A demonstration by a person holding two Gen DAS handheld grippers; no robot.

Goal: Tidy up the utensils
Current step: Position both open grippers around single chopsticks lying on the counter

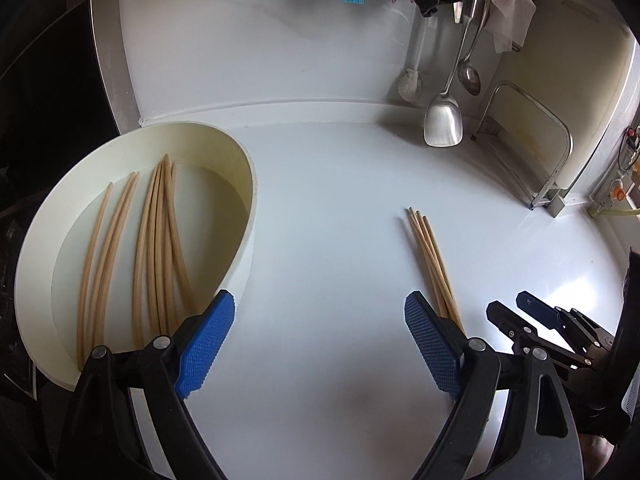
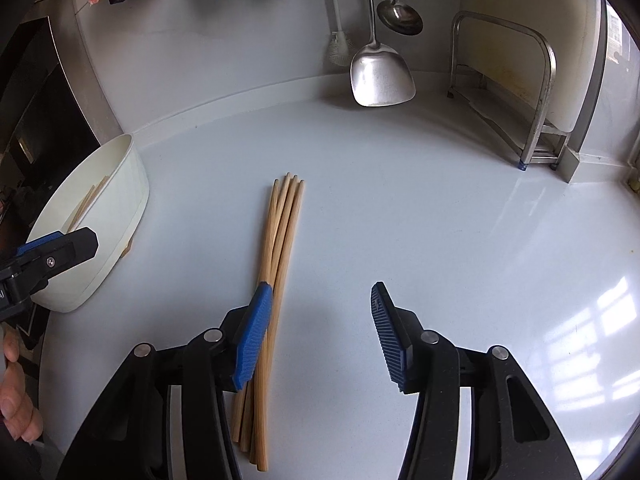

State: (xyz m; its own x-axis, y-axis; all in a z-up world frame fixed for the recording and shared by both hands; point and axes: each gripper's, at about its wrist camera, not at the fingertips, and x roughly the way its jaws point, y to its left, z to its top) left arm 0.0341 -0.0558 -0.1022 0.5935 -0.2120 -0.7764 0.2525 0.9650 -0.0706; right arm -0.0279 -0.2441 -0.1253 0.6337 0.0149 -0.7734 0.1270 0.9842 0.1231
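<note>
The chopsticks [image 2: 276, 280] lie on the counter [image 2: 440, 220] at lower centre, under the right gripper [image 2: 318, 320]'s left finger; its fingers stand half-spread, empty. The left gripper [image 1: 320, 340] gapes wide beside the tub [image 1: 248, 208]. Bare counter rightward.

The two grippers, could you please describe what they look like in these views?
Both the left gripper and the right gripper share one design: black angular linkage arms joined by round silver pivot pins, each ending in a flat blue finger pad with fine ribbed texture. No cables or sleeves are visible.
</note>
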